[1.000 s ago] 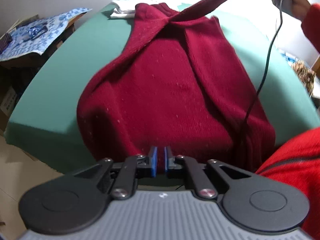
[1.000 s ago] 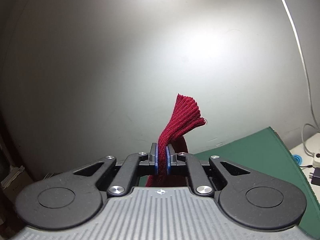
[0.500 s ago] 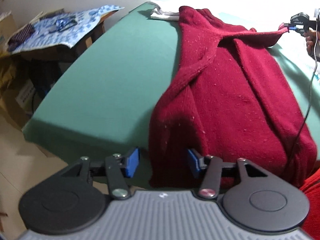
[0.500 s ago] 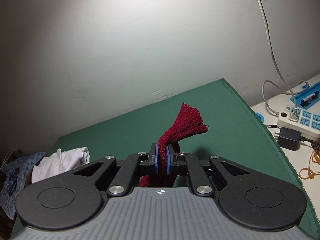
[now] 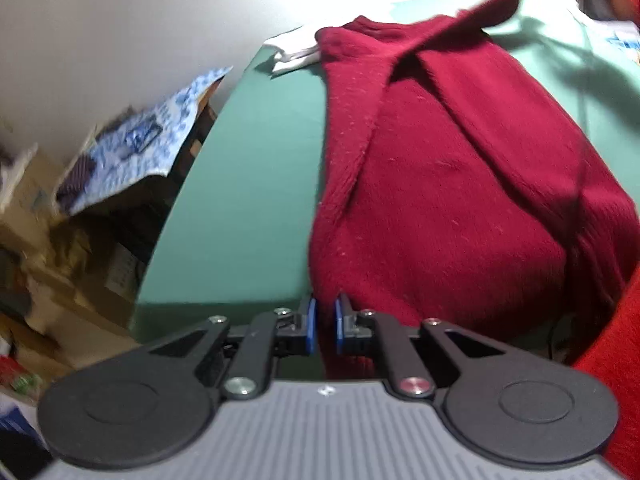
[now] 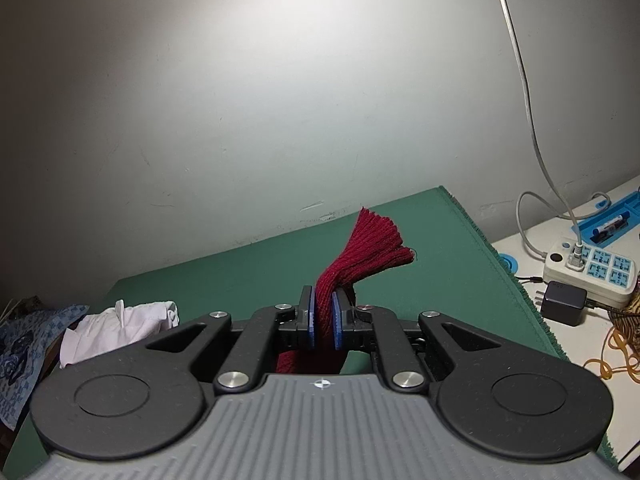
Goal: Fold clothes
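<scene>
Green-covered table (image 5: 256,184) stands against a pale wall; red knit sweater (image 5: 448,184) lies spread on it, hem hanging over the near edge; one sleeve crosses the body and rises toward upper right. Left tongs (image 5: 323,326) sit at the hem, blue pads nearly together around the sweater's left hem edge; whether cloth is pinched, cannot tell (blurred). Right tongs (image 6: 323,323) clamped on the ribbed sleeve cuff (image 6: 372,248), cuff fanning out above the pads. White cloth (image 6: 116,330) bunched at far left of table; power strip (image 6: 588,268) on the white surface to the right.
</scene>
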Demonstrator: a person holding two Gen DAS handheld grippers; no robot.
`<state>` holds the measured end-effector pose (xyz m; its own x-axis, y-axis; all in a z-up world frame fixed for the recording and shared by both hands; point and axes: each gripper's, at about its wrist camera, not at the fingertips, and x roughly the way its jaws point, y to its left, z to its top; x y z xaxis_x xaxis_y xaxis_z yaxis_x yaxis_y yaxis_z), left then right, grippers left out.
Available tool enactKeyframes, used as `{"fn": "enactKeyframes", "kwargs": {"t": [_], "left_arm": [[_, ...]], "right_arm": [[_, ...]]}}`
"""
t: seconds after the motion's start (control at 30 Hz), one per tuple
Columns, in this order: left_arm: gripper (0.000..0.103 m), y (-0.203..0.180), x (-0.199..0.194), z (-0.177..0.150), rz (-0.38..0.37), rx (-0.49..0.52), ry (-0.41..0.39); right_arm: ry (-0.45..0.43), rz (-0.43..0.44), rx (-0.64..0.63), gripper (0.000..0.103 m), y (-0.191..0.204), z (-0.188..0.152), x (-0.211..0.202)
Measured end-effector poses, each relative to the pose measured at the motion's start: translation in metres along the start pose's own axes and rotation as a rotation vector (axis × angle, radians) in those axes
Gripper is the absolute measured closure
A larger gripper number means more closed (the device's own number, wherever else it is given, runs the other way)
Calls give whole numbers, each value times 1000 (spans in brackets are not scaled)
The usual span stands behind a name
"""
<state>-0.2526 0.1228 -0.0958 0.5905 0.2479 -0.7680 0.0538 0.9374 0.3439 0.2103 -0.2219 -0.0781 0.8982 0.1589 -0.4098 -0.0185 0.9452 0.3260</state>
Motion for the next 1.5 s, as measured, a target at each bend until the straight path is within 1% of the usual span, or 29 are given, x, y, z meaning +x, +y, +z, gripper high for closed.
{"fn": "enactKeyframes", "kwargs": {"t": [0.1, 0.17, 0.2, 0.3, 0.33, 0.4, 0.43, 0.47, 0.5, 0.57, 0.6, 0.7, 0.77, 0.83, 0.87, 0.93, 0.97, 1.03, 1.1, 1.13, 1.17, 1.23, 1.27, 1.3, 1.37, 1.43, 1.47, 1.5], "left_arm": [[92, -8, -8, 0, -75, 8, -3], [83, -14, -7, -1, -137, 0, 7], [82, -18, -5, -2, -170, -3, 16], [77, -31, 5, -11, -254, 12, 85], [75, -35, 7, -15, -268, 19, 107], [76, -36, 9, -22, -286, 25, 147], [75, -33, 8, -23, -293, 24, 158], [75, -28, 4, -22, -290, 18, 152], [74, -21, -1, -20, -281, 0, 129], [68, -4, -6, -9, -267, -66, 67], [67, 0, -3, -2, -268, -97, 40], [67, 1, 14, 19, -312, -139, -7], [67, -11, 29, 28, -356, -119, 9], [67, -24, 38, 27, -385, -92, 31], [58, -30, 36, 25, -386, -66, 27], [53, -42, 33, 21, -389, -13, 22], [56, -41, 31, 23, -390, 6, 21], [59, -32, 26, 31, -379, 5, -1], [58, -23, 23, 38, -363, -2, -22], [56, -16, 26, 43, -341, -25, -29], [56, -11, 32, 47, -335, -42, -25], [57, -13, 50, 51, -381, -38, 28], [52, -19, 53, 52, -390, -1, 35], [51, -26, 56, 53, -399, 35, 42], [54, -33, 52, 61, -407, 128, 51], [52, -23, 38, 75, -395, 177, 2], [46, -15, 31, 83, -384, 191, -27], [43, -2, 28, 93, -370, 191, -51]], "right_arm": [[-23, -20, -3, 94, -2, -3, -2], [-18, -45, -2, 93, -5, -7, 1], [-9, -53, -1, 93, -6, -9, 4], [36, -74, 12, 91, -12, -13, 12], [49, -76, 14, 91, -13, -15, 15], [52, -77, 13, 91, -16, -17, 14], [49, -75, 9, 91, -18, -18, 12], [46, -72, 6, 91, -19, -18, 11], [47, -68, 2, 91, -20, -18, 11], [41, -59, -1, 91, -17, -15, 10], [39, -54, -2, 92, -15, -13, 10], [30, -40, -6, 93, -11, -9, 8], [25, -31, -9, 93, -8, -5, 7], [20, -22, -12, 93, -6, -2, 6], [17, -17, -14, 93, -4, 0, 5], [11, -8, -17, 93, -1, 3, 4], [9, -3, -18, 93, 0, 5, 3], [3, 6, -21, 93, 3, 8, 2], [-1, 9, -10, 93, 4, 8, 2], [3, 10, -2, 93, 4, 7, 4], [8, 12, 5, 93, 4, 7, 6], [17, 14, 21, 93, 5, 6, 9], [22, 15, 28, 93, 5, 5, 11], [19, 19, 37, 93, 5, 6, 11], [10, 35, 48, 93, 7, 10, 13], [0, 57, 55, 93, 10, 15, 14], [-5, 69, 60, 93, 12, 18, 15], [-6, 103, 86, 93, 15, 24, 16]]}}
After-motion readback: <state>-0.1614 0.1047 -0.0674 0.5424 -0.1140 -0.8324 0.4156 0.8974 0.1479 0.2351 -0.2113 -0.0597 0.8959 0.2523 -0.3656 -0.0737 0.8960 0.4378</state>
